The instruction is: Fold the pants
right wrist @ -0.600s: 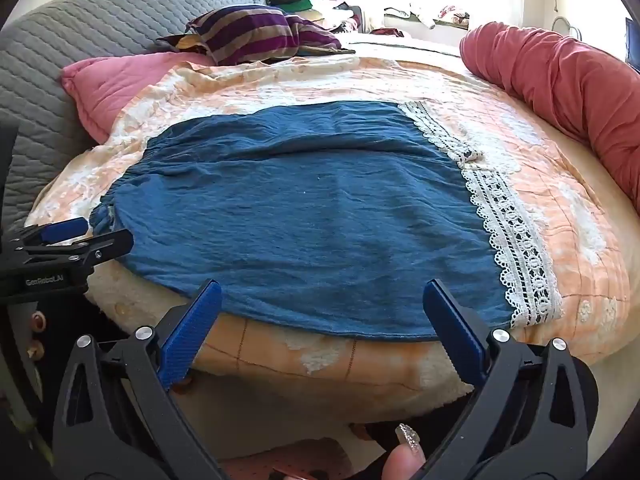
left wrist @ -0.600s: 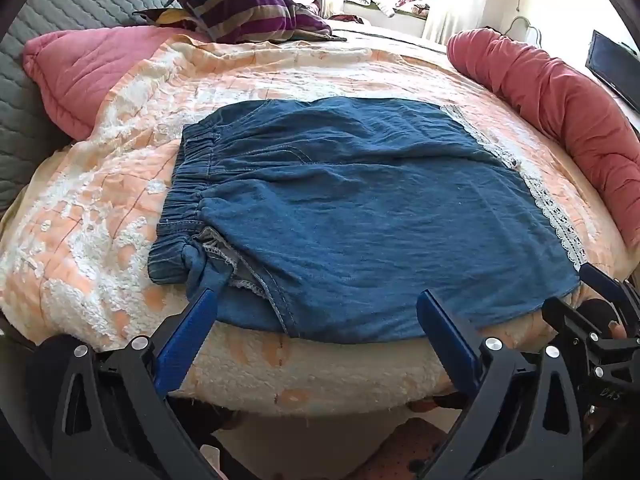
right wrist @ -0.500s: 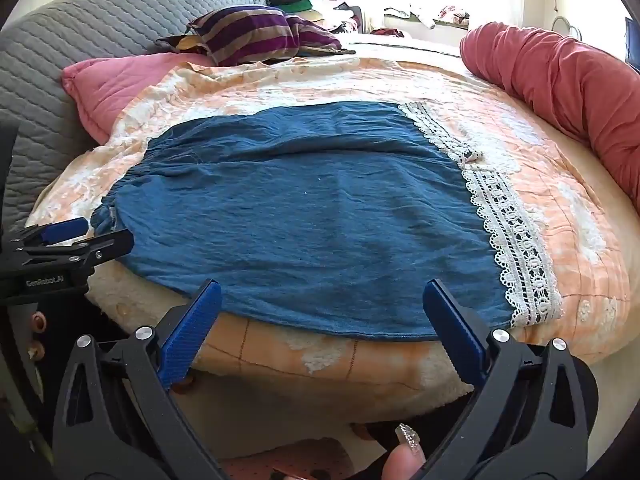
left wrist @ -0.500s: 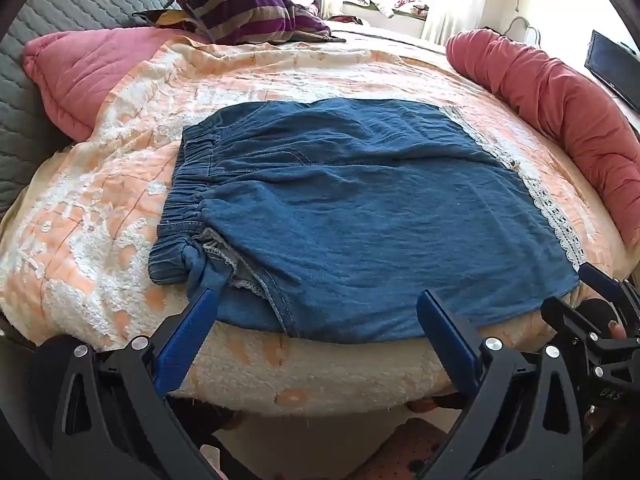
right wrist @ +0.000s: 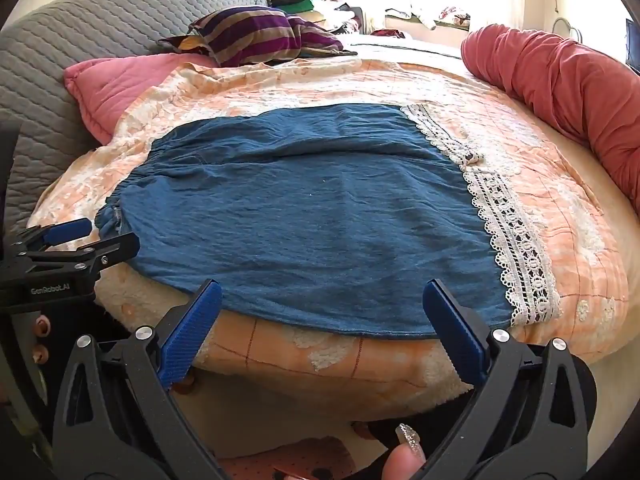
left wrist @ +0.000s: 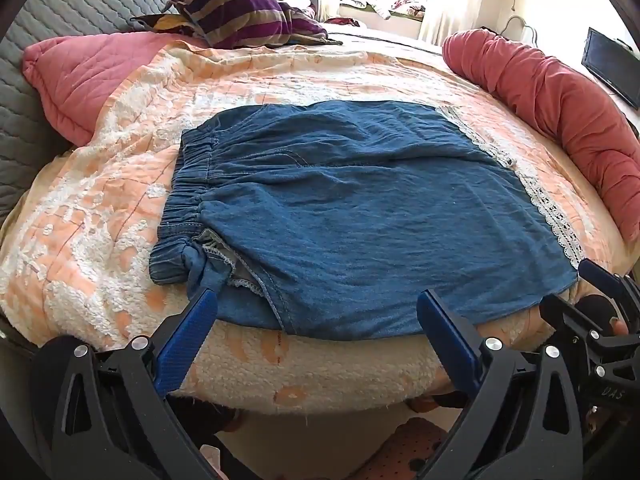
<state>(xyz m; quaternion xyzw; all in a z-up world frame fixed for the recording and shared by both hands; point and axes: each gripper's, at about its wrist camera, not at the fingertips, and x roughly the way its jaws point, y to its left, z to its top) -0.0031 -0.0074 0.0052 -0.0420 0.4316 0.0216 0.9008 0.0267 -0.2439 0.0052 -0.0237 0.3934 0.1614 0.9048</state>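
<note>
Blue denim pants with a white lace hem lie flat on the bed, folded in half, elastic waistband to the left. They also show in the right wrist view. My left gripper is open, at the near edge of the pants by the waistband corner, touching nothing. My right gripper is open, at the near edge toward the lace hem, empty. Each gripper shows at the side of the other's view.
The pants lie on an orange and white bedspread. A pink pillow and grey headboard are at the left, a striped cushion at the back, a red bolster at the right.
Both grippers have drawn back slightly from the bed; the pants lie still and both grippers stay open.
</note>
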